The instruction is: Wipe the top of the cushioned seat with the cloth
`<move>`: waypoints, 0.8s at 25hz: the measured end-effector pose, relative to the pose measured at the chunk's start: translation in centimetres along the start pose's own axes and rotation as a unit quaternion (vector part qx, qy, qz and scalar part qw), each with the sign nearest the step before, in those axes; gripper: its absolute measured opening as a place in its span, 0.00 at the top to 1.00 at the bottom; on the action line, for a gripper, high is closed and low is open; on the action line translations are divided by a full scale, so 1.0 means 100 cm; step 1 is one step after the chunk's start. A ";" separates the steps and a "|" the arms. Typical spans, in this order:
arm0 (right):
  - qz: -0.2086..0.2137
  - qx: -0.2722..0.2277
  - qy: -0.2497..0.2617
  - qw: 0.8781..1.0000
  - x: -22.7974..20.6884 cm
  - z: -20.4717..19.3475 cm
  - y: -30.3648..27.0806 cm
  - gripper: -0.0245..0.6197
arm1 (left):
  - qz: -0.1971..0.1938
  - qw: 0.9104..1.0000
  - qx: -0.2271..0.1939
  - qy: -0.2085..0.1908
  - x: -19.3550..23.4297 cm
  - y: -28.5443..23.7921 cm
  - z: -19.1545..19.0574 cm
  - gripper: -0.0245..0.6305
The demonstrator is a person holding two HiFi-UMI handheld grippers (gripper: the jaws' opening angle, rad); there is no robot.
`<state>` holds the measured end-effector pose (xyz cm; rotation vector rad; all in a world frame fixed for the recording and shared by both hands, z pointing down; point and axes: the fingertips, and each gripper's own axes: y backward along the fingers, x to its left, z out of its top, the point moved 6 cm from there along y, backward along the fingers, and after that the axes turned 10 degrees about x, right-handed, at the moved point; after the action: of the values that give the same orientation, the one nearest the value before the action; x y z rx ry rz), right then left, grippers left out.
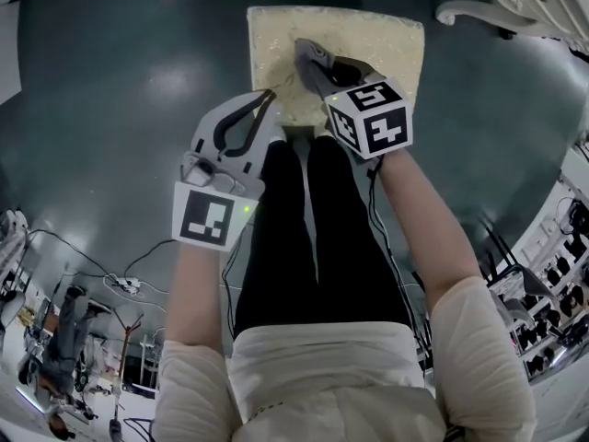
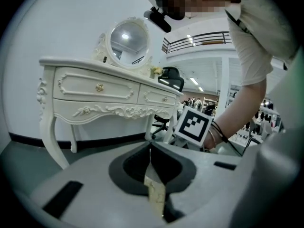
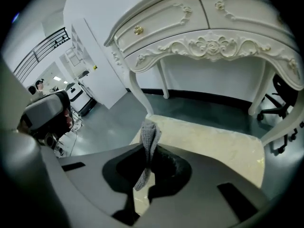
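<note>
L side: left gripper point(image 1: 264, 99), jaws pressed together, nothing pinched; tip at seat's near-left edge.
Cloth: grey knitted cloth point(image 1: 311, 55), pinched in right gripper point(image 1: 322, 79), long axis pointing away from person.
Seat: cream square cushioned seat point(image 1: 386, 44); bare top lies mostly right & beyond cloth.
Room: dark teal floor point(image 1: 110, 109); white carved dressing table point(image 3: 204, 37) beyond.

The far and right parts of the pale cream cushioned seat point(image 1: 386, 53) lie bare and open to a pass. The right gripper point(image 1: 306, 58), clamped on a folded grey knitted cloth point(image 3: 148, 134), fills the middle-left, and the closed left gripper point(image 1: 268, 97) sits at the near-left corner. A white carved dressing table's curved legs point(image 1: 479, 12) stand beyond, seemingly clear of the far edge. Dark grey-green floor point(image 1: 110, 90) is open on both sides.
</note>
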<state>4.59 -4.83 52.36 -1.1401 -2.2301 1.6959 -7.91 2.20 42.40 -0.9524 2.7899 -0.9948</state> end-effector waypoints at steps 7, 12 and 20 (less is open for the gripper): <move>0.021 0.019 0.006 1.000 0.053 0.018 -0.042 0.92 | 0.011 1.000 -0.003 0.010 0.038 0.027 -0.022 0.96; 0.023 0.032 -0.003 0.999 0.064 0.022 -0.066 0.92 | 0.014 1.000 0.006 0.015 0.054 0.032 -0.036 0.96; 0.006 0.046 -0.011 0.999 0.049 0.011 -0.075 0.92 | 0.016 1.000 0.003 0.025 0.057 0.025 -0.039 0.96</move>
<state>-3.10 -3.37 56.80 -1.1212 -2.1379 1.8025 -14.80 2.75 44.99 -0.8911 2.8316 -1.0364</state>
